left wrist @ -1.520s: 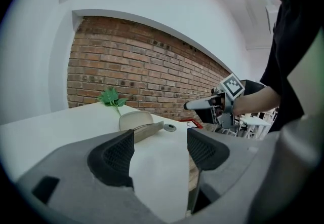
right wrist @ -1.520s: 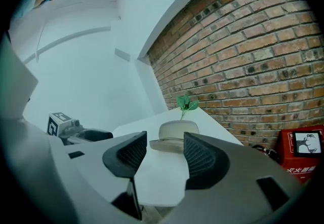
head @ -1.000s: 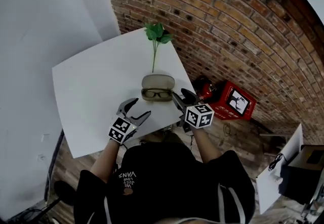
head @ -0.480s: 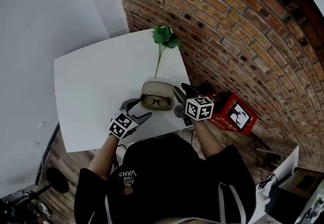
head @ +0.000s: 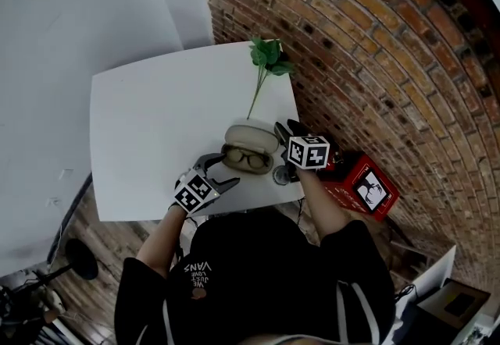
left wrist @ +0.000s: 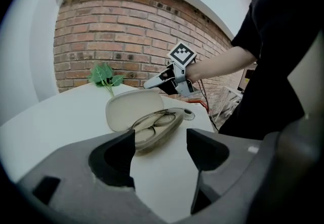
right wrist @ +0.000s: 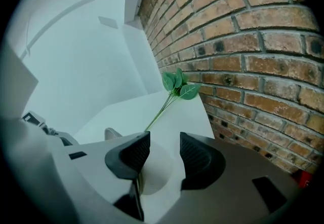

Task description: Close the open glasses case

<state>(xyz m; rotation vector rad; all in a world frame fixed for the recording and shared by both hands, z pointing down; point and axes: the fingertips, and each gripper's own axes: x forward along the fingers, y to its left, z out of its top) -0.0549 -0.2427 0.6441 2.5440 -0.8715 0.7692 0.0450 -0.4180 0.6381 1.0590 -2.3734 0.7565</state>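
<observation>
A beige glasses case [head: 250, 150] lies open on the white table [head: 148, 133], its lid [head: 251, 135] standing up at the far side and dark-framed glasses [head: 248, 158] in the tray. My left gripper [head: 221, 172] is open just in front-left of it. In the left gripper view the case [left wrist: 152, 126] lies just beyond the wide jaws of my left gripper [left wrist: 161, 149], apart from them. My right gripper [head: 285, 131] is at the lid's right end, its jaws closing. In the right gripper view the lid [right wrist: 159, 172] shows in the gap of my right gripper [right wrist: 165, 153], unpressed.
A green leafy sprig [head: 268, 58] lies on the table beyond the case, against the brick wall [head: 351, 39]. A small round disc [head: 280, 178] sits right of the case near the table's front edge. A red box [head: 367, 187] stands on the floor to the right.
My right gripper has moved in from the case's right to the lid's right end, and its jaws have narrowed. The left gripper has sunk slightly toward the table. The case has not moved.
</observation>
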